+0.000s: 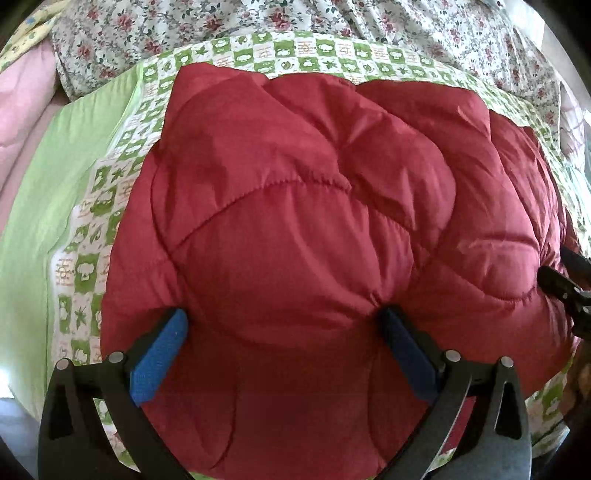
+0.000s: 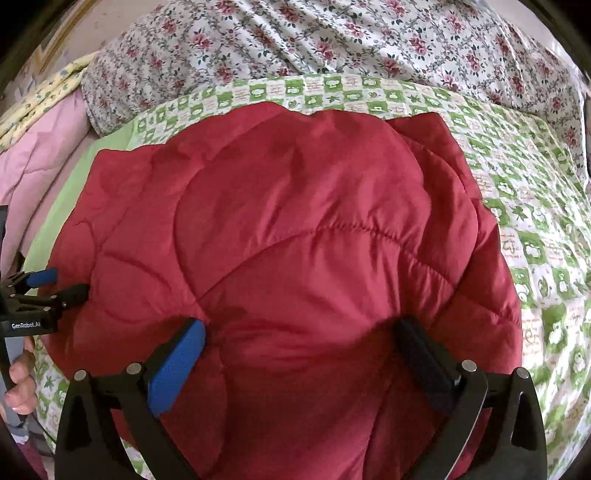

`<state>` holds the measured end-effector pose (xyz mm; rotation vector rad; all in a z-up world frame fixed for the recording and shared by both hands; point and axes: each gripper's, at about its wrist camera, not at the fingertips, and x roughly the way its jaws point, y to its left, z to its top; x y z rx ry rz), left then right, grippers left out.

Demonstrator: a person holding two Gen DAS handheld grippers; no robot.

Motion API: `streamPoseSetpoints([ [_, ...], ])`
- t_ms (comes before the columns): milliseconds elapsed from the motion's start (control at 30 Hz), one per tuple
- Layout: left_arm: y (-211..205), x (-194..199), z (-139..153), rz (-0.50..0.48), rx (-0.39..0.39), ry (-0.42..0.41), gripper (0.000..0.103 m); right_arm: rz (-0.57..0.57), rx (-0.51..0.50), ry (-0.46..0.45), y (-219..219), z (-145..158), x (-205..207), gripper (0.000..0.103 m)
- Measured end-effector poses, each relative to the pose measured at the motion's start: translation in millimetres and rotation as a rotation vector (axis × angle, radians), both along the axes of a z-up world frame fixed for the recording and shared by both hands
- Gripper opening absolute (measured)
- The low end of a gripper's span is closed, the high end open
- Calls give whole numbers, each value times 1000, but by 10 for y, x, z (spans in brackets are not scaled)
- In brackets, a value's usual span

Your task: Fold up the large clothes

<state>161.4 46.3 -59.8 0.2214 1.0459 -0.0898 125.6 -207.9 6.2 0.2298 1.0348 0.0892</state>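
Note:
A red quilted puffer jacket lies folded in a thick bundle on a green-and-white patterned sheet. My left gripper is open wide at the bundle's near left part, with its blue pads resting against the padding, which bulges between the fingers. My right gripper is open just as wide over the near right part. Each gripper shows at the edge of the other's view: the right gripper and the left gripper both touch the jacket's sides.
A floral duvet is heaped along the far side of the bed. Pink bedding and a yellow patterned cloth lie at the left. A hand holds the left gripper's handle.

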Motion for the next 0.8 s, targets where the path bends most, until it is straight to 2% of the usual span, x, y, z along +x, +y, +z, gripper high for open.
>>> streamPoseSetpoints([
  [200,17,-67,85,-2,0,-23,103,-14,6,0,20,73,-24,103],
  [367,42,-282,268,14,18,-64,103,-19,49,-43,5,379,-235,103],
  [467,26,-448,347,8,43,-88,103,17,60,-77,80,585,-461,103],
  [633,-1,-733,368,-26,83,-102,103,84,59,-71,247,714,-760,103],
  [800,5,-965,477,-51,72,-118,103,124,56,-74,367,808,-1018,103],
])
